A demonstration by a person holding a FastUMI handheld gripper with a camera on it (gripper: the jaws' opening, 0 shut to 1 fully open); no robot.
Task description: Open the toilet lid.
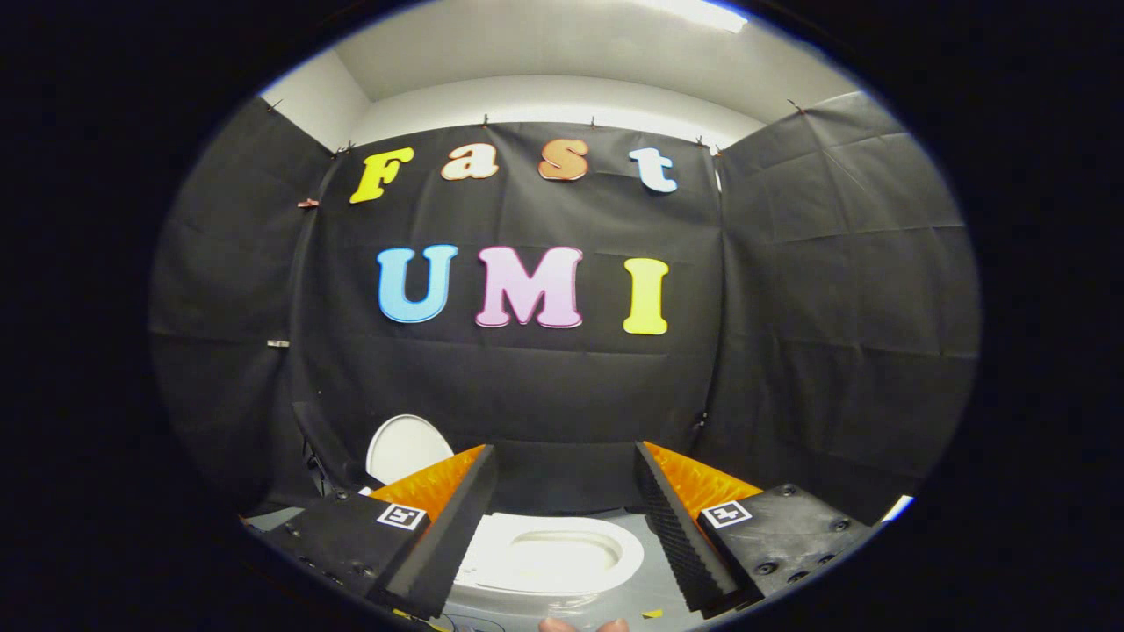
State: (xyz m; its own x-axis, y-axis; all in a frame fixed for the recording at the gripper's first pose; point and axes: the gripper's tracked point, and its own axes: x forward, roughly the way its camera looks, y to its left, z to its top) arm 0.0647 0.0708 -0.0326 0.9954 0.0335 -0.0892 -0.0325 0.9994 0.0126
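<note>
A small white toilet point(549, 562) sits on the pale floor below and between my fingers, its oval seat and bowl facing up. Its white lid point(404, 446) stands raised at the bowl's left side, leaning against the black cloth wall, partly behind my left finger point(457, 518). My gripper point(562, 465) is open, held above the toilet, with a wide gap and nothing between the black ribbed pads. The right finger point(676, 527) hangs over the floor just right of the bowl.
Black cloth walls close in the booth on three sides right behind the toilet. A fingertip of a person's hand point(580, 625) shows at the very bottom, in front of the bowl. A grey floor strip point(650, 544) lies beside the toilet.
</note>
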